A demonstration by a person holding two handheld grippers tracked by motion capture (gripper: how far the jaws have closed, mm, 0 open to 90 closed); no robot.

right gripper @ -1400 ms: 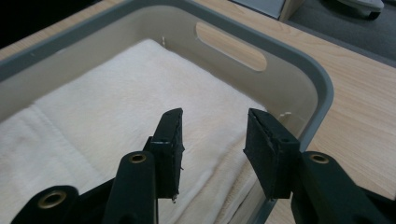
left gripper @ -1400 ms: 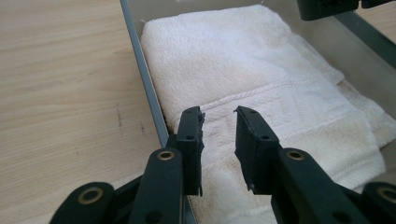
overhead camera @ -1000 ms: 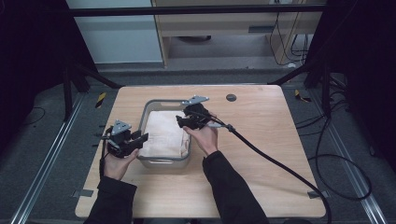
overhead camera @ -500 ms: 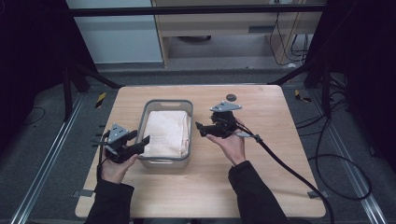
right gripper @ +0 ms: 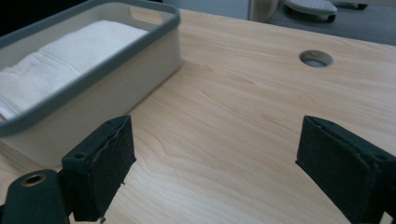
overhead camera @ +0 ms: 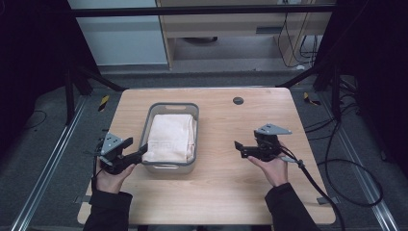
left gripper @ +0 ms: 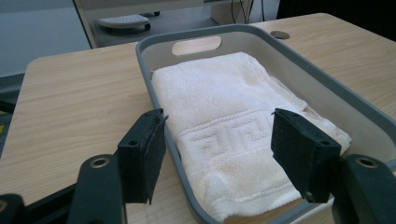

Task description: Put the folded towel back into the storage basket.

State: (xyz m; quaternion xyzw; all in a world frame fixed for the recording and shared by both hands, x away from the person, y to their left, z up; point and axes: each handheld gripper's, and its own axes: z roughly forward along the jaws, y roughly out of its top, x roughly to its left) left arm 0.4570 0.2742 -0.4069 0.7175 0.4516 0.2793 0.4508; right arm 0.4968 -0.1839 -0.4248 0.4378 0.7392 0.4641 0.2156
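**Clerk A:** Two grippers are logged, with one grey tub [overhead camera: 169, 166] and one folded white towel [overhead camera: 169, 137]. The towel is recorded lying flat inside the tub, left of centre in the high view, on the wooden bench [overhead camera: 226, 192].

**Clerk B:** State of the jaws?

**Clerk A:** Left gripper [overhead camera: 136, 155]: jaws spread and lately opening, the tub's near left wall and a towel corner seen between them in the left gripper view, nothing pinched. Right gripper [overhead camera: 240, 147]: jaws spread wide, likewise lately opening, with bare bench between them in the right gripper view; it is held at centre right of the high view, well apart from the tub.

**Clerk B:** Step in hand?

**Clerk A:** Release is judged complete, with the towel stowed and both grippers drawn off. Little is called for next beyond clearing the left jaws from the tub rim without the tub being dragged.

**Clerk B:** Differences from the earlier frames?

**Clerk A:** One second ago the right gripper was placed over the towel at the tub's upper right; it has since been carried rightward across the bench. The left gripper has barely been shifted. Tub and towel are entered as unmoved.
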